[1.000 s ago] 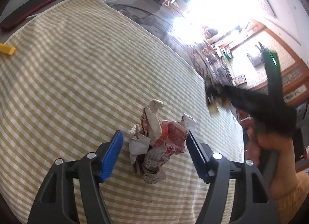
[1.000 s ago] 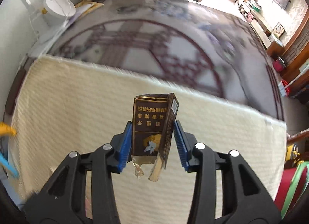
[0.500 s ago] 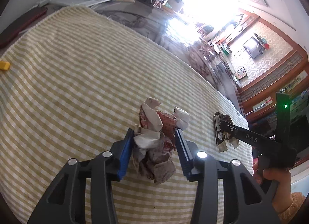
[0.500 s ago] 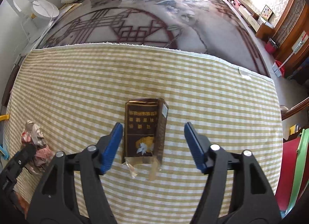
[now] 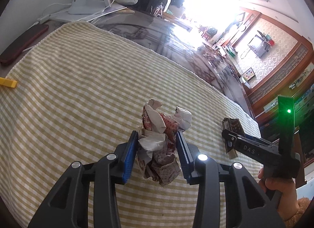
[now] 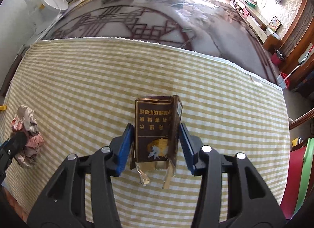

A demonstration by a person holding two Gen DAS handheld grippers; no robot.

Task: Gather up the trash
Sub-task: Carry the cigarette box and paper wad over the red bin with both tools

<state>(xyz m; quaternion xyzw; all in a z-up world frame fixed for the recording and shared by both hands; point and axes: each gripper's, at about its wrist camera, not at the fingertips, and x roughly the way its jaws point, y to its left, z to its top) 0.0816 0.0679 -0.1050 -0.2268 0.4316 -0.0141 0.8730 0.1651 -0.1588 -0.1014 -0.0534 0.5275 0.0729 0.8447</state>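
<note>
A crumpled red-and-white paper wrapper (image 5: 155, 118) lies on the yellow checked cloth (image 5: 78, 90). My left gripper (image 5: 157, 132) has its blue pads pressed on both sides of it, jaws still closing. The wrapper (image 6: 27, 139) and the left gripper (image 6: 11, 143) also show at the far left of the right wrist view. A dark brown cigarette pack (image 6: 155, 129) with a torn open end rests on the cloth (image 6: 215, 100). My right gripper (image 6: 156, 125) is closing, and its pads touch the pack's two sides. In the left wrist view the pack (image 5: 233, 125) lies beyond the right gripper (image 5: 227, 136).
A yellow clip (image 5: 7, 84) lies at the cloth's left edge, a red phone (image 5: 23, 43) beyond it. A white lamp base (image 5: 88, 2) with cables stands at the back. Dark glass tabletop (image 6: 157, 21) lies past the cloth. Red and green objects (image 6: 302, 169) stand off the right side.
The left jaws closed in onto the wrapper. The right gripper came down with the pack, let it onto the cloth with jaws wide, then closed back against its sides.
</note>
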